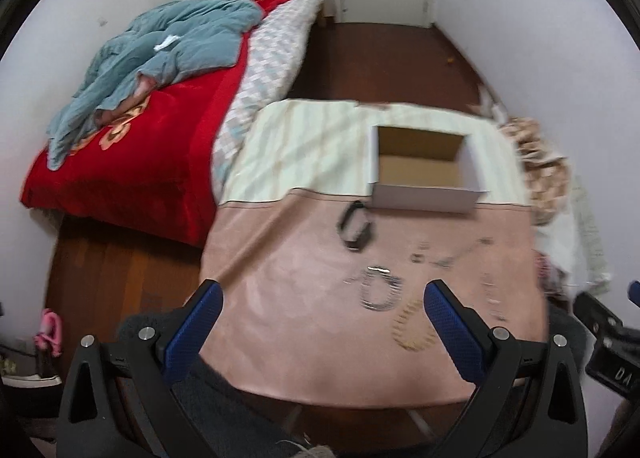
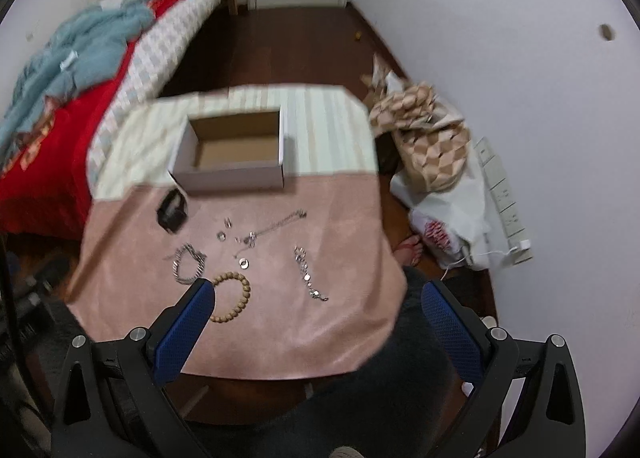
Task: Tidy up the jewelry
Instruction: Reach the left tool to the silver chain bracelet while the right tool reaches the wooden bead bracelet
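Observation:
An open white cardboard box (image 2: 236, 162) stands on the far half of a small table under a pink and striped cloth (image 2: 340, 318); it also shows in the left wrist view (image 1: 424, 166). In front of it lie a black watch (image 2: 173, 211), several small rings (image 2: 236, 236), a thin chain (image 2: 280, 224), a silver bracelet (image 2: 187, 261), a wooden bead bracelet (image 2: 234, 296) and a silver link bracelet (image 2: 310, 274). My right gripper (image 2: 318, 296) is open and empty above the table's near edge. My left gripper (image 1: 322, 294) is open and empty above the near left of the table, by the silver bracelet (image 1: 380, 292).
A bed (image 1: 132, 130) with a red blanket and blue quilt stands left of the table. Bags (image 2: 424, 130) and a power strip (image 2: 502, 198) lie on the floor to the right, by the white wall. Dark wood floor stretches beyond the table.

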Demonstrator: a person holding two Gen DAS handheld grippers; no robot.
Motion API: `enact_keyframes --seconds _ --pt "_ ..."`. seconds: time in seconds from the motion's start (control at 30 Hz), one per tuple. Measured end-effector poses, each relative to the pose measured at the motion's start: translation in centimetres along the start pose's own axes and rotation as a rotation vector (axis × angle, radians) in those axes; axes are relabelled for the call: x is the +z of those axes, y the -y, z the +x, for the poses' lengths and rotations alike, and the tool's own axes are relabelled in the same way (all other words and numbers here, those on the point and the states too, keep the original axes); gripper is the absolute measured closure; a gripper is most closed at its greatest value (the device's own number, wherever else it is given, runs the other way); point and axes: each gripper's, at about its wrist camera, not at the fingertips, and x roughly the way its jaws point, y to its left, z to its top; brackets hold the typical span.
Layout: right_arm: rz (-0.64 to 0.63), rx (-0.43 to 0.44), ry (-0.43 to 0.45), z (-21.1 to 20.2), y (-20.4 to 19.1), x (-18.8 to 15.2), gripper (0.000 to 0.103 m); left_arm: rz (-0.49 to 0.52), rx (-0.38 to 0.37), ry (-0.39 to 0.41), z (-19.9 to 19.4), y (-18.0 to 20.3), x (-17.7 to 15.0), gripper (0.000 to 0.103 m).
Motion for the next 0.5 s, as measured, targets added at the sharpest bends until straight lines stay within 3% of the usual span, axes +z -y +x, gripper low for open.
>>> enact_keyframes --seconds 0.1,0.23,0.37,0.5 --pt "-0.027 -0.015 -0.07 5.6 -1.5 -0.3 0.001 0.005 0.052 -0.05 4.7 -0.1 -0.3 0.0" --pt "-0.043 0.035 -0.168 13.1 -3.6 -1.4 0.014 0.015 0.112 -0.126 10.5 -0.3 -1.6 0.0" --pt "-0.078 0.065 -0.233 18.3 -5.8 -2.6 0.027 -0.001 0.113 -0.202 14.2 -1.0 -2.7 0.0" --pt "-0.09 0.108 -0.268 20.7 -7.2 -3.6 0.041 -0.008 0.087 -0.241 15.5 -1.1 -3.2 0.0"
